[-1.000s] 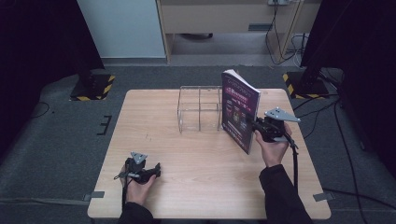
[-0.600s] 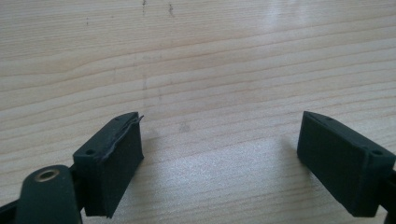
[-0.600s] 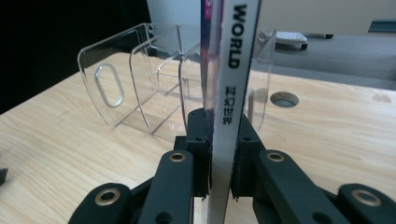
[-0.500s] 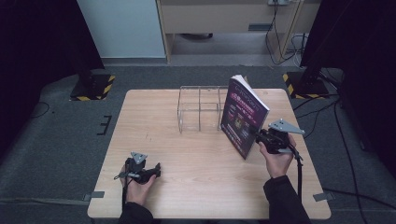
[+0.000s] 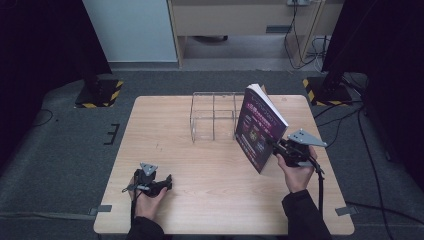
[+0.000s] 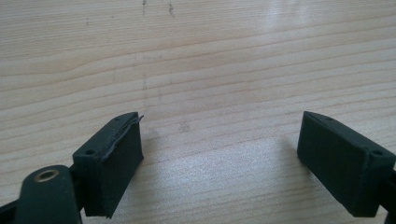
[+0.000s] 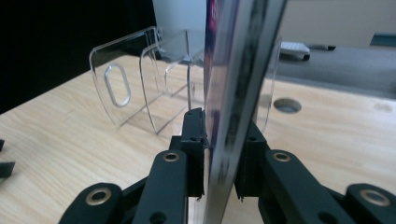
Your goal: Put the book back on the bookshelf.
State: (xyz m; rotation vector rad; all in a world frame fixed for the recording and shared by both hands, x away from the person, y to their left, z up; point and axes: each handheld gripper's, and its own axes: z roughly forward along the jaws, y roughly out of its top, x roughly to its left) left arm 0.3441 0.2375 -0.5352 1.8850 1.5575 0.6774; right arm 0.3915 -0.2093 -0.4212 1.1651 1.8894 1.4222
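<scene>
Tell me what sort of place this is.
Likely a lab recording station: a bare wooden table on grey carpet, black stands with hazard-striped bases at its corners, cables trailing by the far cabinet, and dark curtains at both sides.

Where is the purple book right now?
In the high view the purple book stands tilted at the table's right side, between the right gripper's jaws, just in front of the clear rack.

Clear rack (image 5: 214,116) stands on the table (image 5: 200,200) toward its far edge, near the middle. Book (image 5: 260,130), tilted, rises just right of the rack, apparently touching its right end. Right gripper (image 5: 280,150) lies right of the book, at its edge. Left gripper (image 5: 167,181) rests well in front of the rack, to its left.
</scene>
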